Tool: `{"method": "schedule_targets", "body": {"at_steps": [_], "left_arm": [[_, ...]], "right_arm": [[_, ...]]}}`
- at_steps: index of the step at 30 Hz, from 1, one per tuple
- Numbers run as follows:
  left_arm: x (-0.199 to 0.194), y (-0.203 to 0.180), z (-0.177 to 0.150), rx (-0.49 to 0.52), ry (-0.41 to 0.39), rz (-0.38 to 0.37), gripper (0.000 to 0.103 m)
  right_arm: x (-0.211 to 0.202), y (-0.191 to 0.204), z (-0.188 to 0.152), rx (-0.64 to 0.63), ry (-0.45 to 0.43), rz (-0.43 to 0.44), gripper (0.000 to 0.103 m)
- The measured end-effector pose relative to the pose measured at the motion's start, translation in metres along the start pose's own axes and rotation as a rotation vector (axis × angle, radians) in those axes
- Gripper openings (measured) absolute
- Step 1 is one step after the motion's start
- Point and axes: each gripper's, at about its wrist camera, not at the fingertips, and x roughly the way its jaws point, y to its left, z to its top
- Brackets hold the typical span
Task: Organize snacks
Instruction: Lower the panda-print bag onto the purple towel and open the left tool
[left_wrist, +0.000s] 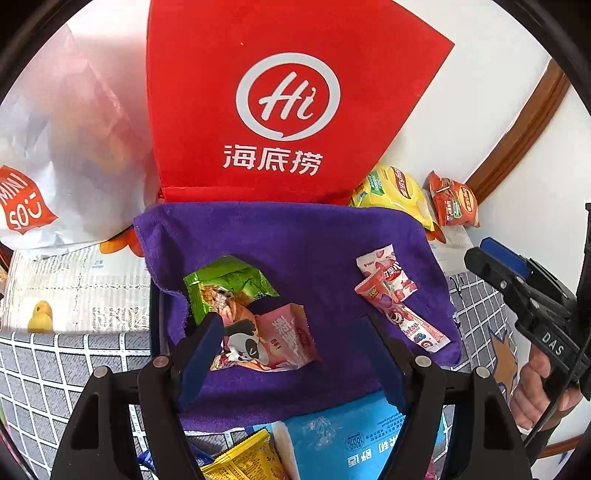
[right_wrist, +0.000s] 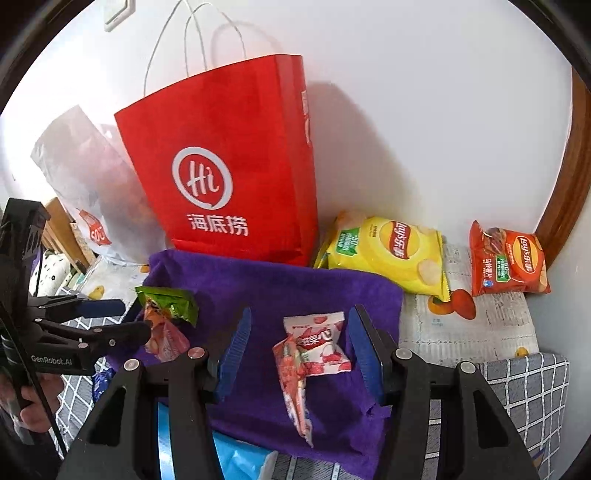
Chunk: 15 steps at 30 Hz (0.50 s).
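Two strawberry packets (right_wrist: 314, 347) lie between right gripper (right_wrist: 299, 354) fingers.

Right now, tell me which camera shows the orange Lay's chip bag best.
The right wrist view: the orange Lay's chip bag lies whole and unobstructed by the wall, logo readable. The left wrist view shows it smaller and distorted near the picture's edge, beside the yellow Lay's chip bag.

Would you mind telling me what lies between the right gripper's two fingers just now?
In the right wrist view, the open right gripper brackets a white strawberry candy packet on the purple towel, its corner overlapping a long pink snack stick.
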Motion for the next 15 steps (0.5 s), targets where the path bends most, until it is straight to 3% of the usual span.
{"method": "schedule_targets", "body": {"at_steps": [6, 15], "left_arm": [[-0.010, 0.002, 0.001, -0.011, -0.014, -0.005, 0.075], [-0.029, -0.006, -0.004, 0.003, -0.045, -0.011, 0.075]], "right_arm": [[-0.013, 0.015, -0.002, -0.052, -0.027, -0.011, 0.055], [-0.035, 0.016, -0.027, -0.008, -0.029, -0.024, 0.055]]}}
